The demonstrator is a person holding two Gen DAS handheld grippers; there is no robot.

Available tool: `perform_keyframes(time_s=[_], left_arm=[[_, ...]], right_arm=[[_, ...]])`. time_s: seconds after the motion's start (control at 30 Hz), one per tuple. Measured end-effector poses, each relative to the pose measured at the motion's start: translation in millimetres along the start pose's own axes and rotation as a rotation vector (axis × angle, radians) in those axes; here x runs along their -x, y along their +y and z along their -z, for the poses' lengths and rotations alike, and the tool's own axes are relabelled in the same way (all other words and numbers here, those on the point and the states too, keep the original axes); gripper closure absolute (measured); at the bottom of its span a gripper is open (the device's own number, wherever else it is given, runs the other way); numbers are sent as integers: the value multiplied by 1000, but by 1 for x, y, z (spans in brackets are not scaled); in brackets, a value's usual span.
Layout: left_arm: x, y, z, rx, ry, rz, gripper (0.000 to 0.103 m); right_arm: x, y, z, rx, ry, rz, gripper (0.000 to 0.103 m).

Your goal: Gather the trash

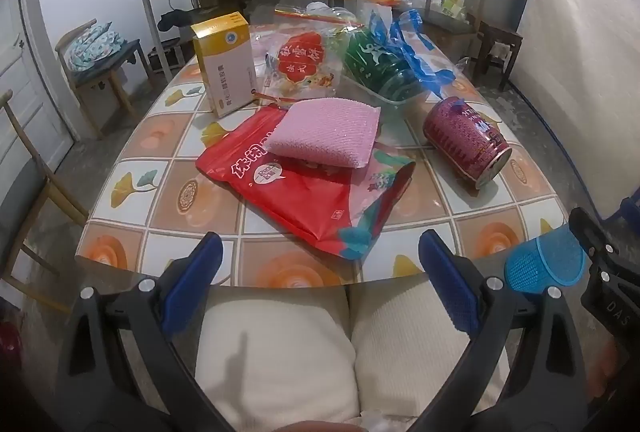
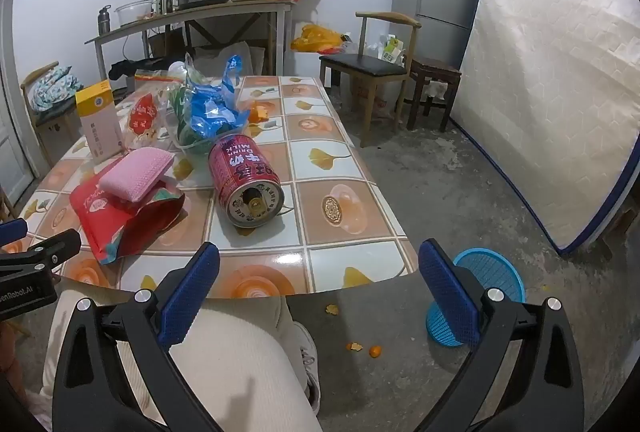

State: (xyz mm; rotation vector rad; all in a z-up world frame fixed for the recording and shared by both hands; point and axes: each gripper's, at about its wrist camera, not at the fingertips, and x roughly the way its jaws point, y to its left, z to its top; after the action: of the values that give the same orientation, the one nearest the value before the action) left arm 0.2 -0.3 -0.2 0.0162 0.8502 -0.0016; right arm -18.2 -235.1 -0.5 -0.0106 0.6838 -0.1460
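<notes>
left wrist view puts the left hand-held gripper [image 1: 320,284] low over the person's lap, jaws spread as wide as they go and nothing between them. right wrist view shows the right hand-held gripper [image 2: 320,280] the same: fully spread, empty, hanging just short of the near edge of the tabletop [image 2: 352,272]. both point downward and forward at a slant, the left a little steeper.

outward from the right one, the red milk can [image 2: 246,187] lies on its side just past the edge, slightly left of that gripper's centre line. its long axis runs away from the camera, with the pull-tab end facing back toward the jaws. from the left gripper the same can sits off to the right and farther out, so the right hand looks the nearer one for it.

dead ahead of the left gripper lies the red snack bag [image 1: 304,191], flat, open mouth to the right, with a pink sponge [image 1: 326,135] resting on top. behind them stand a yellow box [image 1: 226,63] and a heap of crumpled wrappers [image 1: 376,51].

the blue mesh bin [image 2: 480,296] stands on the floor, right of the tabletop and partly hidden by the right gripper's finger. i judge nothing is collected yet.
</notes>
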Motion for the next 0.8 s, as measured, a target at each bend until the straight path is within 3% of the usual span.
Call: perform_keyframes(time_s=[0.8], left_arm=[[-4,0,3,-3,13,8,9]], right_arm=[[0,3,-2,-2,-3,-2,6]])
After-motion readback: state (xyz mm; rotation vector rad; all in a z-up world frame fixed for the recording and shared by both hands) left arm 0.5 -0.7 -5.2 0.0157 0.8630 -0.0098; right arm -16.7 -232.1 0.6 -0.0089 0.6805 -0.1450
